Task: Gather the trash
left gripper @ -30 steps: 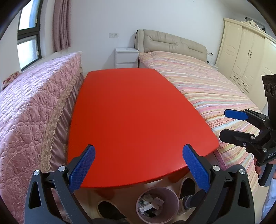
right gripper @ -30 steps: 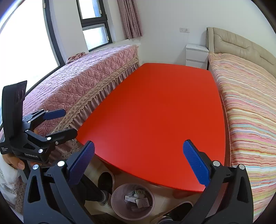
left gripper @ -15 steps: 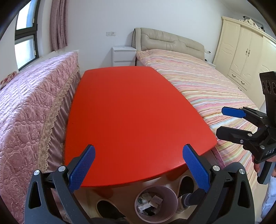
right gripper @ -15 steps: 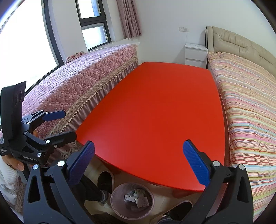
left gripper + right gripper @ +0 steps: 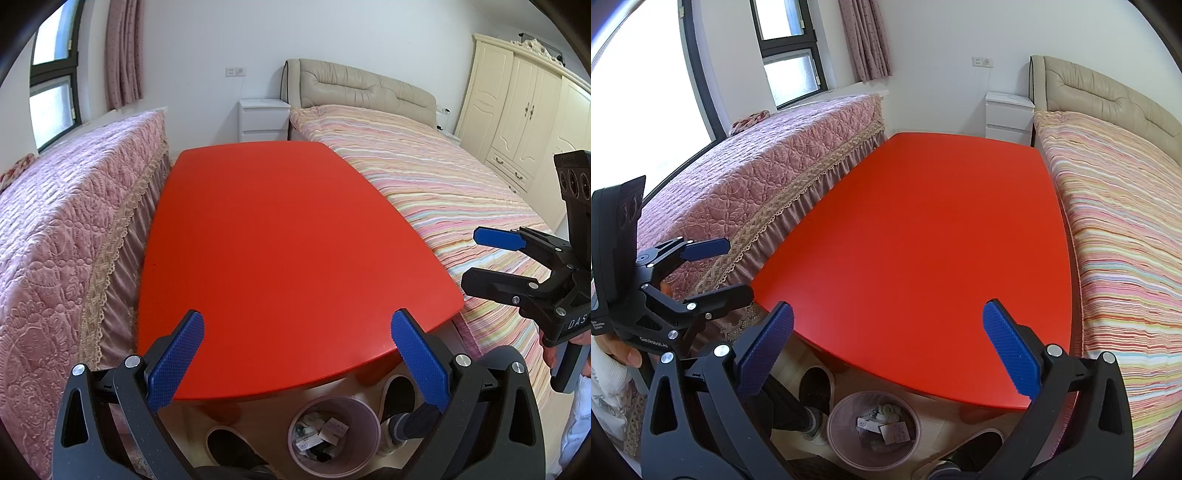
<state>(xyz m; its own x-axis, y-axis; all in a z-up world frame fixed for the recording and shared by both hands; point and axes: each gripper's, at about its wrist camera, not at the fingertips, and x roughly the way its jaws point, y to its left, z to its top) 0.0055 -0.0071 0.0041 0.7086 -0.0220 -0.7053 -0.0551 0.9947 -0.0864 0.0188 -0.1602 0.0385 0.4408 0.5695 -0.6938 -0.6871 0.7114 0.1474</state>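
A pink trash bin [image 5: 334, 430] stands on the floor under the near edge of the red table [image 5: 280, 236]; it holds several scraps of paper trash. It also shows in the right wrist view [image 5: 873, 428]. My left gripper [image 5: 297, 350] is open and empty, held above the table's near edge. My right gripper [image 5: 886, 343] is open and empty too, beside it. Each gripper shows in the other's view: the right one [image 5: 480, 258] at the right, the left one [image 5: 735, 267] at the left. The red tabletop [image 5: 934, 236] bears nothing.
A pink quilted bench [image 5: 62, 236] runs along the table's left side, a striped bed [image 5: 443, 192] along its right. A white nightstand [image 5: 263, 119] and a cream wardrobe [image 5: 524, 118] stand at the back. The person's slippered feet [image 5: 816, 386] flank the bin.
The left wrist view has swung slightly left to right and back; the right gripper sits a little lower in it. Both grippers stay open and empty.
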